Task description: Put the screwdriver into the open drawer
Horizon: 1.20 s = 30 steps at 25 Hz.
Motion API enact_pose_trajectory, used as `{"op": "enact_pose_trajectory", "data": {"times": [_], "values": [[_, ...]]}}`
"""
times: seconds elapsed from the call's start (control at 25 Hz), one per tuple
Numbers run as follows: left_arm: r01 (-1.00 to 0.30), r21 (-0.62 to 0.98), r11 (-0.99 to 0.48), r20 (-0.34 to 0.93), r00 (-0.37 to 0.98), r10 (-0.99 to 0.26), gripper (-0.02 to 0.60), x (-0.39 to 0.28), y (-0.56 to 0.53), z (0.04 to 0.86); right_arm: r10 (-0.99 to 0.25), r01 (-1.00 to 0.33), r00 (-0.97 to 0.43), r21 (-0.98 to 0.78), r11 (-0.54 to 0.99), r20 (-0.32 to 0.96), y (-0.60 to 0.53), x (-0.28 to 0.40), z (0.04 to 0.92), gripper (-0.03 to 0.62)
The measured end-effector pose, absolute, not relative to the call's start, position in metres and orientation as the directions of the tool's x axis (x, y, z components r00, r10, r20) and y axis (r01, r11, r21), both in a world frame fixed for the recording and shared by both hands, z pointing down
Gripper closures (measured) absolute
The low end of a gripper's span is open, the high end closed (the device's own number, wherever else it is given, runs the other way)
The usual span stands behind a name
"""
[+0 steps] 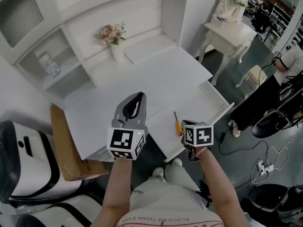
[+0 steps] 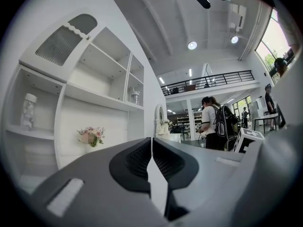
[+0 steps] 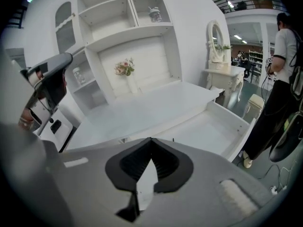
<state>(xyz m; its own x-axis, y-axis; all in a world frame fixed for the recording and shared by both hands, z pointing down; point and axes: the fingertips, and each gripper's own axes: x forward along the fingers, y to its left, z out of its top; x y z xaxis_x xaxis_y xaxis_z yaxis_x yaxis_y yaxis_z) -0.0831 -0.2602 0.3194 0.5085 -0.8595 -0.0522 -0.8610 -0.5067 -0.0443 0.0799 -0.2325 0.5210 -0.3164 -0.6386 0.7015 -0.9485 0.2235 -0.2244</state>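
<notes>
The screwdriver [image 1: 178, 124], thin dark shaft and orange handle, lies on the floor of the open white drawer [image 1: 222, 101] at the desk's right front. My right gripper [image 3: 149, 139] is shut and empty; in the head view its marker cube [image 1: 198, 135] hovers just right of the handle, apart from it. In the right gripper view only the tip of the screwdriver [image 3: 173, 139] peeks over the jaws, with the drawer [image 3: 213, 131] beyond. My left gripper [image 1: 139, 95] is held level over the desk front, shut with nothing in it, as the left gripper view [image 2: 151, 139] shows.
A flower vase [image 1: 115, 40] stands at the back of the white desk [image 1: 142, 79]. A cardboard box [image 1: 66, 148] leans at the desk's left. A small white dressing table [image 1: 227, 32] and a stool [image 1: 258, 74] stand right. Cables [image 1: 265, 164] lie on the floor.
</notes>
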Motion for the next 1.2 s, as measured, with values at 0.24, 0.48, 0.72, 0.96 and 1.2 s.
{"op": "enact_pose_trajectory", "data": {"times": [0.24,0.48,0.72,0.96,1.2], "values": [[-0.87,-0.05,-0.491,-0.072,0.493,-0.867,0.572,-0.078,-0.254,0.311,-0.688,-0.919,-0.388,-0.207,0.335,0.613,-0.234,0.071,0.483,0.592],[-0.88,-0.053,-0.471,-0.091,0.474,-0.876,0.573,-0.072,-0.252,0.301,-0.758,-0.906,-0.418,-0.175,0.385,0.5,-0.236,0.076,0.451,0.592],[-0.887,-0.064,-0.458,-0.108,0.463,-0.88,0.574,-0.067,-0.248,0.289,-0.779,-0.894,-0.445,-0.166,0.416,0.442,-0.239,0.078,0.425,0.592],[-0.884,-0.099,-0.457,-0.116,0.466,-0.877,0.573,-0.059,-0.244,0.284,-0.808,-0.866,-0.468,-0.004,0.5,0.359,-0.236,0.073,0.389,0.592],[-0.884,-0.106,-0.456,-0.125,0.466,-0.876,0.572,-0.051,-0.242,0.281,-0.836,-0.858,-0.458,0.095,0.504,0.301,-0.232,0.071,0.363,0.592]]}}
